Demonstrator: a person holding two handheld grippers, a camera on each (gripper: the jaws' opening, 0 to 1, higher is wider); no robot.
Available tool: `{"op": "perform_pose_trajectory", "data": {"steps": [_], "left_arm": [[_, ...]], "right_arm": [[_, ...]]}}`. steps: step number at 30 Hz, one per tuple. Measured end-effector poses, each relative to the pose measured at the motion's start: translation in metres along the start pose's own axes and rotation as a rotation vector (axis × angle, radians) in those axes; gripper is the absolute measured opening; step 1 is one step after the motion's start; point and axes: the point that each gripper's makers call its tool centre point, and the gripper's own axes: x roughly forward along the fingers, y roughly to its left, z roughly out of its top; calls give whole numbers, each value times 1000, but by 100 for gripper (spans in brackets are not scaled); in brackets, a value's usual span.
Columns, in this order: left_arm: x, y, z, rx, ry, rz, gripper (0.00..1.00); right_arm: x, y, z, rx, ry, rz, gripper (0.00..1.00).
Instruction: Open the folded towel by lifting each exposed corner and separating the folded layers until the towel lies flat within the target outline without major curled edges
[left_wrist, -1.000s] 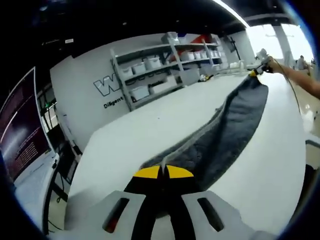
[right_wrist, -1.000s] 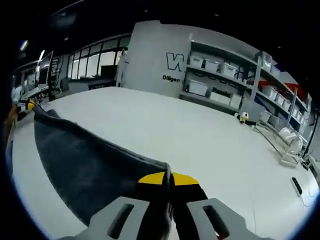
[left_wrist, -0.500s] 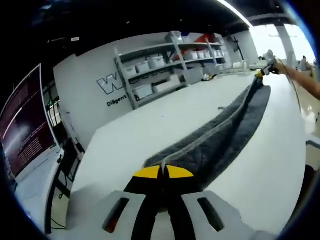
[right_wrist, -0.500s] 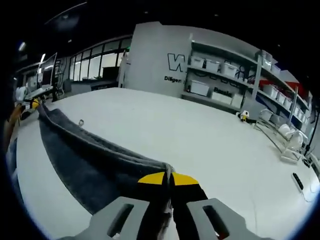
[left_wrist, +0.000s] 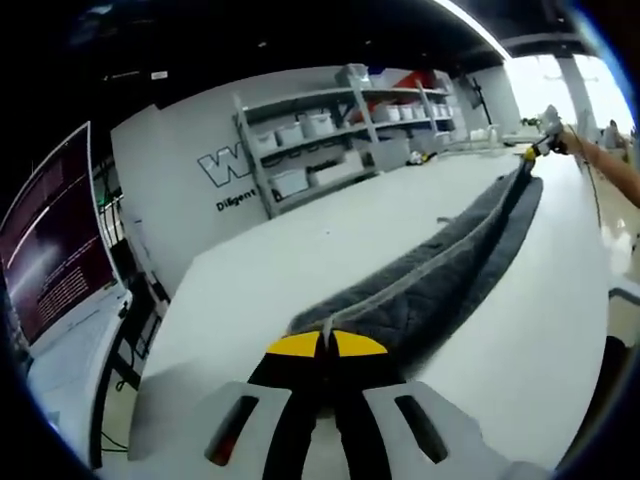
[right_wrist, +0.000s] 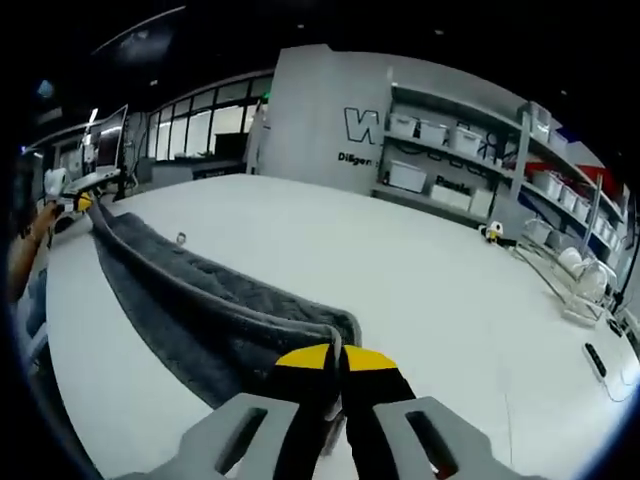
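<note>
Left gripper view: left gripper (left_wrist: 325, 345) at 6 o'clock, yellow-tipped jaws pressed together on 1 corner of the dark grey towel (left_wrist: 440, 275). Towel stretched long and narrow across the white table (left_wrist: 300, 270), running from the jaws toward 2 o'clock, light hem along its upper edge, much of its length resting on the tabletop. Far end of the towel pinched by the right gripper (left_wrist: 537, 152) near 2 o'clock, with a person's forearm (left_wrist: 610, 170) reaching in from the 3 o'clock edge. Shelves (left_wrist: 330, 130) with white bins against the grey wall at 12 o'clock, a dark screen (left_wrist: 50, 250) at 9 o'clock.

Right gripper view: right gripper at 6 o'clock, jaws closed on the near towel corner, cloth bunched just above the yellow tips. Towel running from there toward 10 o'clock, folded along its length into a thick ridge with a flatter layer spread below it on the table. Left gripper at the far end near 9 o'clock, holding that corner, a hand (right_wrist: 35, 235) behind it. Small ring-like thing (right_wrist: 181, 238) on the table just beside the towel's upper edge, too small to identify. Small yellow object (right_wrist: 491, 232) at 2 o'clock on the table, a wire rack (right_wrist: 560, 280) at 3 o'clock, a dark remote-like item (right_wrist: 594, 370) at 4 o'clock.
</note>
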Motion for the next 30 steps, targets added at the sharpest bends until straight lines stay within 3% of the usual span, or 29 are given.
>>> {"op": "perform_pose_trajectory", "data": {"steps": [15,30], "left_arm": [[-15,-1,3,-9,-18,-13,2],[-33,-8,6,-19,-36,-28,2]], "right_arm": [[-31,14,-18,-43,52,66,0],[-62,21,-23,-87,49,79,0]]}}
